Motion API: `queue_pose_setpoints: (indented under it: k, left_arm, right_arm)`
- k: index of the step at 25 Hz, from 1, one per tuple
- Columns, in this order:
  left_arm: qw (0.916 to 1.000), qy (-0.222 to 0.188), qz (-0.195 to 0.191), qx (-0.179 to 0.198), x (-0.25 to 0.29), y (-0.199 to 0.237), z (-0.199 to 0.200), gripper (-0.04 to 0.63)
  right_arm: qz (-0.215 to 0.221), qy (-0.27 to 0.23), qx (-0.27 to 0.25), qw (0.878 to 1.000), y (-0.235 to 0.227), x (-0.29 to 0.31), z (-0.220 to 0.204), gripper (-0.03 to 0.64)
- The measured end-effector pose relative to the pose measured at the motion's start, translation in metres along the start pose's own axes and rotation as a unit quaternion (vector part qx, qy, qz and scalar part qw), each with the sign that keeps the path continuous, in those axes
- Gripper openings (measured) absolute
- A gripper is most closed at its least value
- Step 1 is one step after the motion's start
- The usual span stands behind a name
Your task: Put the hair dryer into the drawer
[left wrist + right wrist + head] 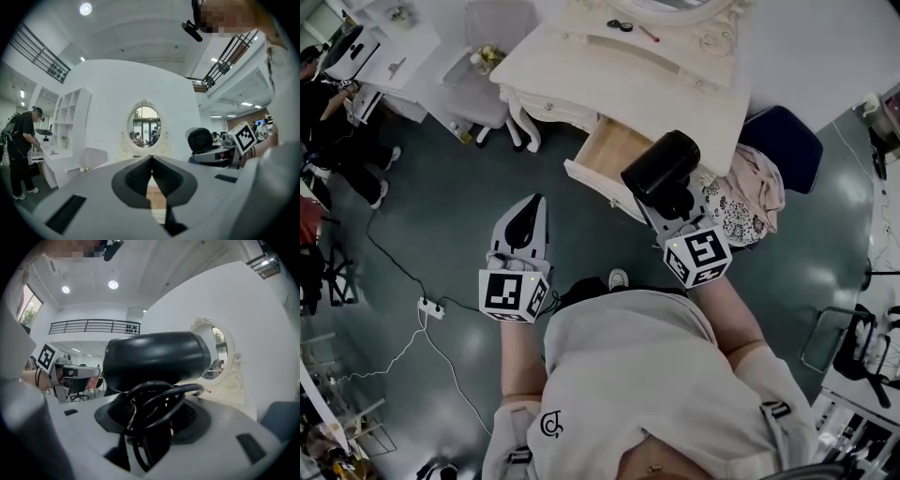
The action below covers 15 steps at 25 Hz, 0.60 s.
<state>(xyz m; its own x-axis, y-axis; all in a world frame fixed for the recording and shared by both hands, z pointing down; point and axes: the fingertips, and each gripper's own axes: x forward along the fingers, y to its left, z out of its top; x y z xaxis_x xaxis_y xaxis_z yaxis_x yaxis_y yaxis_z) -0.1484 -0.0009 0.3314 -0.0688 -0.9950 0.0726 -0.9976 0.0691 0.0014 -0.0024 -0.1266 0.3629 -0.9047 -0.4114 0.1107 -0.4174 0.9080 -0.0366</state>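
A black hair dryer (661,167) with its cord coiled at the handle sits in my right gripper (673,204), whose jaws are shut on the handle. It hangs just in front of the open wooden drawer (602,148) of a cream dressing table (675,75). In the right gripper view the dryer's barrel (154,359) lies across the jaws of the right gripper (154,416), with the cord looped in front. My left gripper (529,214) is shut and holds nothing, left of the drawer over the floor. Its pads (140,176) meet at the tips.
A grey chair (492,56) stands left of the table; a blue chair (787,136) with patterned cloth is at the right. An oval mirror (144,126) tops the table. A power strip (431,307) and cables lie on the floor. A person (337,131) stands far left.
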Motion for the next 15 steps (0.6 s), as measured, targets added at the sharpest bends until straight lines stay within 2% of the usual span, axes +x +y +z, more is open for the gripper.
queue_pose_setpoints:
  k: [5, 10, 13, 15]
  left_arm:
    - [0.9995, 0.009, -0.031, -0.003, 0.048, 0.009, -0.006, 0.012]
    - [0.9958, 0.014, -0.091, 0.000, 0.102, 0.022, -0.009, 0.012]
    - [0.9894, 0.018, -0.144, -0.002, 0.137, 0.028, -0.011, 0.012]
    - [0.9821, 0.025, -0.187, 0.002, 0.159, 0.029, -0.014, 0.012]
  right_arm:
    - [-0.022, 0.012, 0.012, 1.000, -0.029, 0.029, -0.007, 0.229]
    - [-0.065, 0.019, 0.036, 0.997, -0.053, 0.059, -0.014, 0.229]
    - [-0.096, 0.032, 0.040, 0.994, -0.066, 0.077, -0.022, 0.229]
    - [-0.120, 0.044, 0.043, 0.991, -0.073, 0.087, -0.030, 0.229]
